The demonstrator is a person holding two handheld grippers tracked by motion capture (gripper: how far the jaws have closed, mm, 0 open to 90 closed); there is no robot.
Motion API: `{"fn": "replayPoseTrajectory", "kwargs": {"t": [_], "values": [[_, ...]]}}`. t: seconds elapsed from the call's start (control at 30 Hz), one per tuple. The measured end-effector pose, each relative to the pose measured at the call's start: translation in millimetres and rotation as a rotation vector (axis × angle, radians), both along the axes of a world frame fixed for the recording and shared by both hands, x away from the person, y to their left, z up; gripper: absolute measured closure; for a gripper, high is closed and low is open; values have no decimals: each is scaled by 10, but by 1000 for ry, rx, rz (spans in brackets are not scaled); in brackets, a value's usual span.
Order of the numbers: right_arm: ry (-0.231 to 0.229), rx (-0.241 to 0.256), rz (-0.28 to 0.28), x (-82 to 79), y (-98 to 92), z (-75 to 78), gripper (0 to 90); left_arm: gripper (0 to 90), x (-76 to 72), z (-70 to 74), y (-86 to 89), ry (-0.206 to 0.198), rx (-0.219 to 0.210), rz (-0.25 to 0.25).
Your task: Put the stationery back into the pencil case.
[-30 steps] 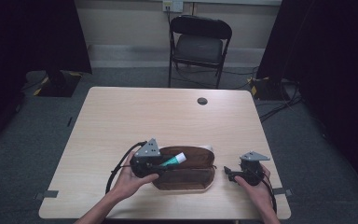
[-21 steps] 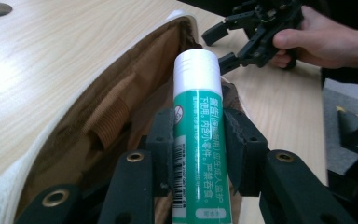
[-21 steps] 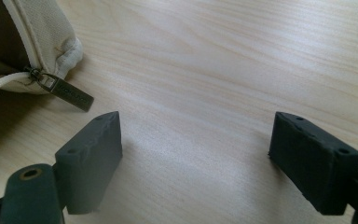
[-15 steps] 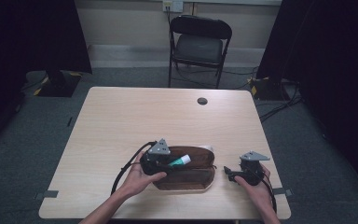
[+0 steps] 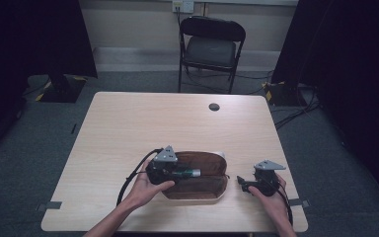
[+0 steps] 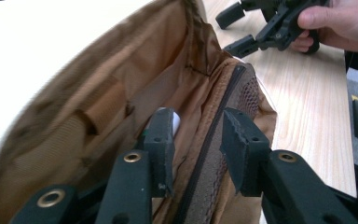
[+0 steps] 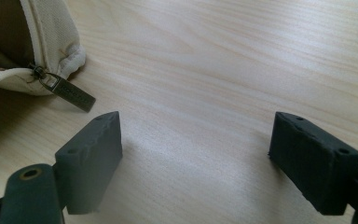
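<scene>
A brown pouch [image 5: 197,180] lies open near the front edge of the bench [image 5: 128,123], a little right of the middle, its long side running along that edge. The zip is undone and the mouth gapes upward — the left gripper view looks straight into a tan fabric lining [image 6: 98,93] with a flat inner pocket on the far wall.

The left gripper [image 5: 164,167] sits at the pouch's left end, held by the person's left hand [image 5: 145,185], with its fingers [image 6: 161,140] reaching in over the opening. Between them is a small tube [image 5: 190,173] with a pale body and a greenish band, lying lengthwise over the pouch's mouth; its white rounded end [image 6: 175,122] peeps out just behind one finger. The fingers stand at a moderate gap, and whether they press on the tube cannot be told. One finger is inside the pouch, the other is over the zip edge [image 6: 223,112].

The right gripper [image 5: 249,183] rests low by the bench's front right corner, just beside the pouch's right end but apart from it. Its fingers [image 7: 91,154] are spread wide with only bare wood between them. The metal zip pull [image 7: 67,93] lies flat on the bench at the pouch's cream-lined end [image 7: 51,32].
</scene>
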State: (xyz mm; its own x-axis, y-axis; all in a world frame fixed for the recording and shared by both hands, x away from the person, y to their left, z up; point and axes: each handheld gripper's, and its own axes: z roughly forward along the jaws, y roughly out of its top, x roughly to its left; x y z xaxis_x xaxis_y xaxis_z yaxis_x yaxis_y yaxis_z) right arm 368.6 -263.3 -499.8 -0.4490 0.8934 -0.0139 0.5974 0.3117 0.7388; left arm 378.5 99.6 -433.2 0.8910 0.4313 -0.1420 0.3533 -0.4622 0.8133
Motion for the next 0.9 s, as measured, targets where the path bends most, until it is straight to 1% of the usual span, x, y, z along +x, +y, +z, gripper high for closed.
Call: {"fn": "replayPoseTrajectory", "kwargs": {"t": [0.03,0.07,0.13,0.2,0.23,0.27,0.33,0.37,0.4,0.43,0.53,0.63,0.67,0.7,0.73,0.77,0.8,0.83,0.87,0.9], "values": [[-1,-1,1,1,-1,0,160,653,7,5,19,2,-11,8],[-1,-1,1,1,-1,0,160,657,7,5,19,2,-11,8],[-1,-1,2,2,-1,0,160,658,7,21,60,6,-32,5],[0,-1,2,2,-1,0,161,658,5,32,80,9,-31,8],[0,-1,2,2,-1,0,160,657,2,39,109,21,-39,5],[0,0,2,2,-1,0,160,658,2,39,109,21,-39,5],[-1,0,2,2,-1,0,160,661,-9,54,183,25,-38,-2],[0,-1,2,2,-1,0,160,664,-9,54,183,25,-38,-2],[0,0,2,2,-1,0,160,666,-24,67,238,27,-52,4],[0,0,2,2,-1,0,160,666,-30,74,269,30,-57,4],[-1,0,2,2,-1,0,160,666,-56,90,357,35,-61,9],[2,1,2,2,-1,1,160,662,-75,86,452,54,-70,7],[2,1,2,3,0,1,159,660,-81,86,489,53,-65,9],[2,1,2,3,0,1,159,658,-81,86,489,53,-65,9],[2,3,2,5,3,0,158,657,-89,81,570,58,-75,19],[2,2,2,6,2,0,158,655,-93,84,612,59,-79,25],[2,2,2,6,2,0,158,652,-93,84,612,59,-79,25],[1,2,2,7,3,0,158,636,-105,95,689,57,-96,28],[2,2,2,7,3,0,158,612,-117,103,722,55,-106,24],[1,2,2,7,3,0,158,589,-126,114,747,53,-101,26]]}}
